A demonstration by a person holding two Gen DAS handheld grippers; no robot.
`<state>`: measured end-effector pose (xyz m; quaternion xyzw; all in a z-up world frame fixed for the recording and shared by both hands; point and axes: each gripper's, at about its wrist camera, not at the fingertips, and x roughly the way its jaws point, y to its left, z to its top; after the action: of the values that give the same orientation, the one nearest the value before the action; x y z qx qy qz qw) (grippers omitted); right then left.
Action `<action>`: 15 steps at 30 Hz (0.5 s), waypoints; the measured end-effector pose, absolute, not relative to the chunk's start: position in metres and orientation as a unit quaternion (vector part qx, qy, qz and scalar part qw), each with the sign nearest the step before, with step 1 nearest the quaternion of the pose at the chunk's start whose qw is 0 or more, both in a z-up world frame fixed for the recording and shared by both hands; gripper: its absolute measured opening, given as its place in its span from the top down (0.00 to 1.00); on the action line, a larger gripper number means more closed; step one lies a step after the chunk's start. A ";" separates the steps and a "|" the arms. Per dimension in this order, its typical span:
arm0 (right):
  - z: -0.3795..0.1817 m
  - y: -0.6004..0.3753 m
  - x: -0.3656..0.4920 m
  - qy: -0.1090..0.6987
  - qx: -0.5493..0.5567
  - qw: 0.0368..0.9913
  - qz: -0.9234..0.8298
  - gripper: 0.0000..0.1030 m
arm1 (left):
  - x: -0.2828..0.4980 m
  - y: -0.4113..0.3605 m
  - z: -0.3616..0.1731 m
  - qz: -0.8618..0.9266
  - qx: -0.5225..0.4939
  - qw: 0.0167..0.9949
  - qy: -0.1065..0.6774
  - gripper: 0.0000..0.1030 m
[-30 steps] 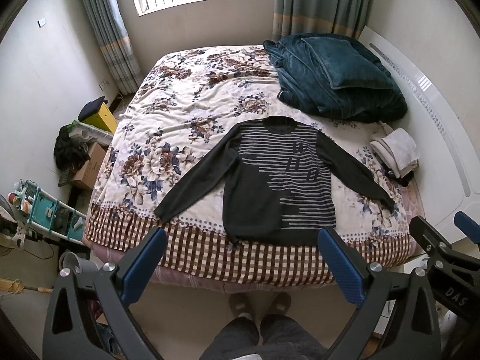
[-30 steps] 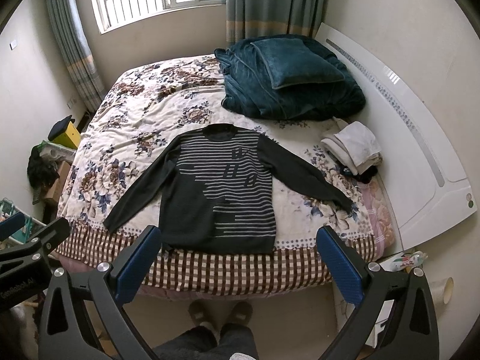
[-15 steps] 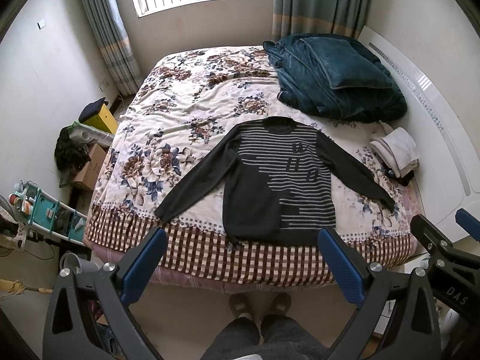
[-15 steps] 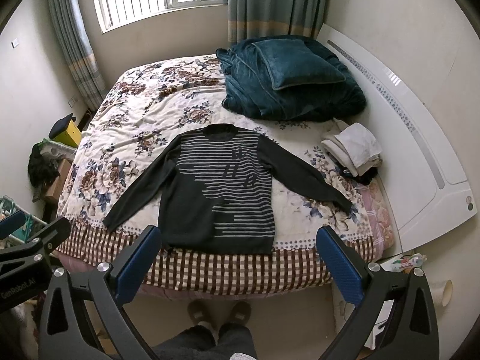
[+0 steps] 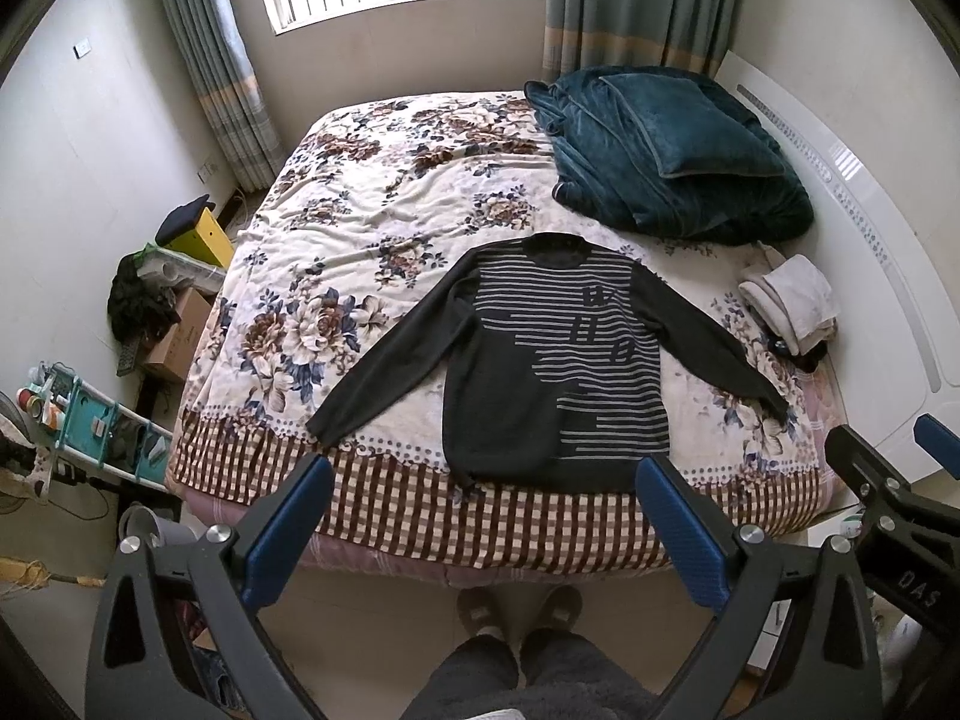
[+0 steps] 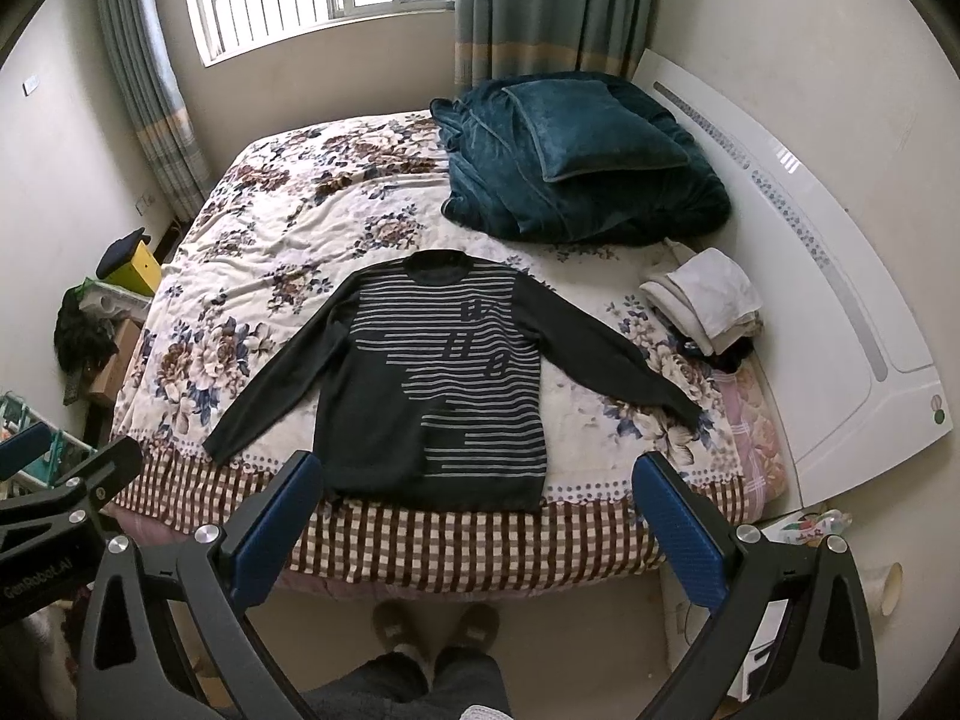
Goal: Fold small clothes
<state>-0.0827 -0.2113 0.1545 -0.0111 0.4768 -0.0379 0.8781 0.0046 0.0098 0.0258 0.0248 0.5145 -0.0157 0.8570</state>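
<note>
**Both grippers spread, sweater flat on bed**

Left gripper [image 5: 483, 516]: fingers wide apart, nothing between them, held above the floor short of the bed edge. Right gripper [image 6: 474, 516]: same, spread and empty. Dark striped sweater [image 5: 540, 372] lies face up on the floral bedspread [image 5: 336, 252], sleeves splayed to 8 and 4 o'clock, hem at the near checked border, collar at 12. Teal blanket pile [image 5: 672, 156] at 1 o'clock of the sweater. Folded pale clothes [image 5: 792, 300] at 3 o'clock, near the headboard [image 5: 870, 228]. Person's slippered feet [image 5: 519, 606] at 6 o'clock.
</note>
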 end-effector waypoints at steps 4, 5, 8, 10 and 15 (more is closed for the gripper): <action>0.152 -0.216 -0.079 0.476 -0.009 0.878 -0.039 0.00 | 0.006 0.006 0.026 -0.015 0.027 0.857 0.514 0.00; 0.153 -0.216 -0.080 0.476 -0.009 0.878 -0.038 0.00 | 0.007 0.005 0.026 -0.015 0.028 0.857 0.514 0.00; 0.152 -0.215 -0.081 0.476 -0.010 0.879 -0.039 0.00 | 0.008 0.005 0.026 -0.015 0.029 0.857 0.514 0.00; 0.151 -0.216 -0.080 0.477 -0.009 0.878 -0.038 0.00 | 0.007 0.005 0.026 -0.015 0.029 0.857 0.514 0.00; 0.144 -0.217 -0.081 0.479 -0.004 0.877 -0.043 0.00 | 0.016 0.002 0.020 -0.016 0.031 0.857 0.514 0.00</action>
<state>-0.0809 -0.2168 0.1441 -0.0041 0.4788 -0.0428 0.8768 0.0160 0.0022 0.0203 0.0310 0.5137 -0.0161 0.8573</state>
